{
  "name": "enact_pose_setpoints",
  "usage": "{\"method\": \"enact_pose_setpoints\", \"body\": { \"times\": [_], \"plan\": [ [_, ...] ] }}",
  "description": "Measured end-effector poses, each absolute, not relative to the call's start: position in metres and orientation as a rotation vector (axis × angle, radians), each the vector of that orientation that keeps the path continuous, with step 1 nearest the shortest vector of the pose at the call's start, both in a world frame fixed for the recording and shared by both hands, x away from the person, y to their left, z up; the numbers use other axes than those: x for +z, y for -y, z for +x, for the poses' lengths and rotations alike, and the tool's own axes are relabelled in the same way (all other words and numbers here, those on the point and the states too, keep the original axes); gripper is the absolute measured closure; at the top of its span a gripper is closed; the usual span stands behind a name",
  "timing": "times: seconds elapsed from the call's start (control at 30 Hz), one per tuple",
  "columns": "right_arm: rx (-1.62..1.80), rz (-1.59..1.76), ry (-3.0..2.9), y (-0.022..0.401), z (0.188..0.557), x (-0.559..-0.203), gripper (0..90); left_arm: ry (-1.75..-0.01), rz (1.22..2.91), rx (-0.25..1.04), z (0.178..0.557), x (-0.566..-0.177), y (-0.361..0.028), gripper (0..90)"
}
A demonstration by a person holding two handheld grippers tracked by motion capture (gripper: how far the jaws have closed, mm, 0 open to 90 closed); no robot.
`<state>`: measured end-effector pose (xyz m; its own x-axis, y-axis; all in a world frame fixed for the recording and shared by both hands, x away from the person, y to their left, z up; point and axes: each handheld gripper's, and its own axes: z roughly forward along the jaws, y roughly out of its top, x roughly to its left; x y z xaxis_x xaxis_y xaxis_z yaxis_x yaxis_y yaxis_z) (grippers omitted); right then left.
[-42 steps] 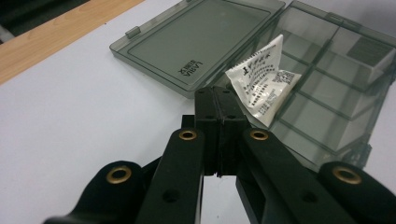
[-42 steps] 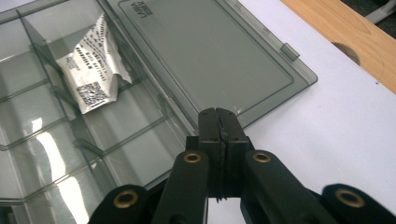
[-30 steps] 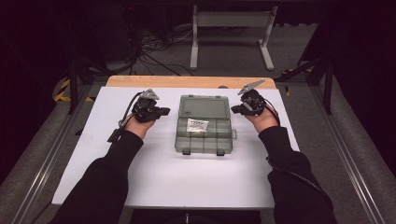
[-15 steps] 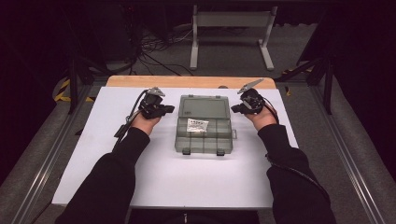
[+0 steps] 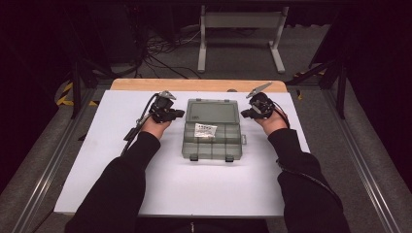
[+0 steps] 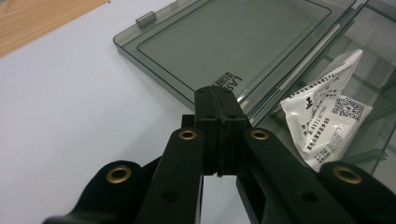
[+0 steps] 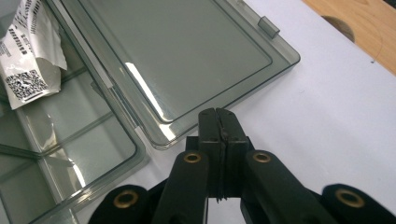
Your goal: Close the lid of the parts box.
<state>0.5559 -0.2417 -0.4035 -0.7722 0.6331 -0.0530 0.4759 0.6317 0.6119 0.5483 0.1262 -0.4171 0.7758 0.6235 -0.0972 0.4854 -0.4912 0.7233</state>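
- Lying open mid-worktop near the far edge: grey compartment box (image 5: 212, 130), lid (image 6: 224, 44) flat, white packet (image 6: 327, 116) inside
- Edging closer to the box's left side since a second ago: left tongs (image 5: 174, 114), jaws pressed together, empty
- Hovering off the lid's right edge: right tongs (image 5: 248, 113), likewise shut on nothing, probably lining up to close the lid

Two dark-sleeved forearms reach forward, well apart. The left gripper (image 5: 179, 114) and the right gripper (image 5: 244, 114) point inward toward each other, jaws pressed together, empty.

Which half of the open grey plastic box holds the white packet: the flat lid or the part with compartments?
The compartment tray, the half nearer the person, holds the white packet. The lid lies open flat beyond it, with nothing on it.
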Motion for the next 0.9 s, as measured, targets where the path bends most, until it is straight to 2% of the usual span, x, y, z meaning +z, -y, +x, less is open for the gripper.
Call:
{"method": "enact_pose_setpoints", "body": {
  "times": [0.9],
  "plan": [
    [0.802, 0.952, -2.650, 0.240, 0.564, -0.430, 89.9, -0.875, 2.220, 0.179, 0.563, -0.443, -0.124, 88.6]
  ]
}}
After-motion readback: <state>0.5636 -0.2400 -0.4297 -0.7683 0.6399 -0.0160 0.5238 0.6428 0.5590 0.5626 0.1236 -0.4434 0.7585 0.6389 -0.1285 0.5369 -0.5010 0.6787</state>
